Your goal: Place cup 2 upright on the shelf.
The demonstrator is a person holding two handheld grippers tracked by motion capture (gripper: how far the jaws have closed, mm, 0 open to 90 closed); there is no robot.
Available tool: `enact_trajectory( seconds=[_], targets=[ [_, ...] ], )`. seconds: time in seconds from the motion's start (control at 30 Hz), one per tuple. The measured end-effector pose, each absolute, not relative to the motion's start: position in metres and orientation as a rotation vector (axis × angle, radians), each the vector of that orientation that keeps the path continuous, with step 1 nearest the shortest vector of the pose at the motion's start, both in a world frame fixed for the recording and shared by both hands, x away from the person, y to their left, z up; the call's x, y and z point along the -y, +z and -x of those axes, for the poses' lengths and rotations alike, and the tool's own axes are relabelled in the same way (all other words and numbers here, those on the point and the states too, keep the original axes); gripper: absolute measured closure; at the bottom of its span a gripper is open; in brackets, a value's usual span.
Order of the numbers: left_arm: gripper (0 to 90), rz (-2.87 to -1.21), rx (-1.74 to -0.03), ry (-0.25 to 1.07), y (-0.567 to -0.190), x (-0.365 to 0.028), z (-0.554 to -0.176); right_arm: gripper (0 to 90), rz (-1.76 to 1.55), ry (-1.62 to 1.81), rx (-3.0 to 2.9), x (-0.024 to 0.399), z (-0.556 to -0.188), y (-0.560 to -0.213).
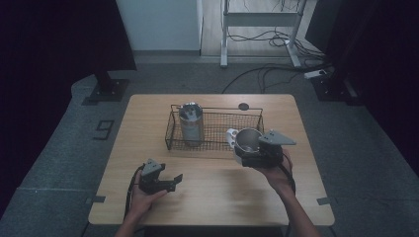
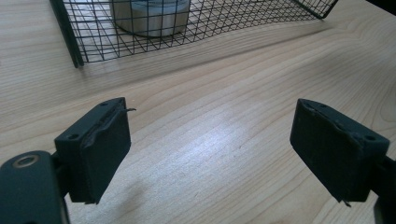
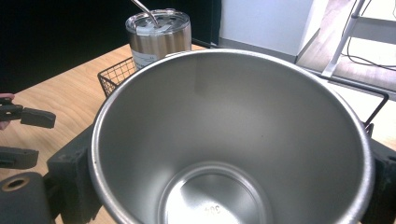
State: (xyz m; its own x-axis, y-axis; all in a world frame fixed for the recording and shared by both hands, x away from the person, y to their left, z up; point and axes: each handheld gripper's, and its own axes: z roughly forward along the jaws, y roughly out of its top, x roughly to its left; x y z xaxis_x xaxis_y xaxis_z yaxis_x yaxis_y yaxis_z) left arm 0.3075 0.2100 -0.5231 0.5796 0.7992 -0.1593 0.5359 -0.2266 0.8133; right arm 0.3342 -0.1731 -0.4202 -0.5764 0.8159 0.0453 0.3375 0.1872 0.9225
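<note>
A wire basket stands at the middle of the wooden table. A lidded steel tumbler stands upright in its left end. My right gripper is shut on an open steel cup, held at the basket's near right corner. The cup is empty inside and sits between both jaws. Behind it are the tumbler and the basket. My left gripper is open above bare wood at the front left. Its jaws hold nothing; the basket lies ahead.
A small dark round disc lies on the table behind the basket. A white piece shows at the cup's left side. Beyond the table are a metal desk frame, floor cables and a black stand base.
</note>
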Motion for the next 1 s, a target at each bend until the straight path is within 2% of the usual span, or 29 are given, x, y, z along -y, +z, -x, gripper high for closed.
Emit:
enact_trajectory(
  seconds=[1.0],
  targets=[
    [13.0,-1.901,-1.081,0.365,-0.522,-0.213,-0.308,6.6,-1.108,1.356,-2.014,0.171,-0.361,-0.411]
  ],
)
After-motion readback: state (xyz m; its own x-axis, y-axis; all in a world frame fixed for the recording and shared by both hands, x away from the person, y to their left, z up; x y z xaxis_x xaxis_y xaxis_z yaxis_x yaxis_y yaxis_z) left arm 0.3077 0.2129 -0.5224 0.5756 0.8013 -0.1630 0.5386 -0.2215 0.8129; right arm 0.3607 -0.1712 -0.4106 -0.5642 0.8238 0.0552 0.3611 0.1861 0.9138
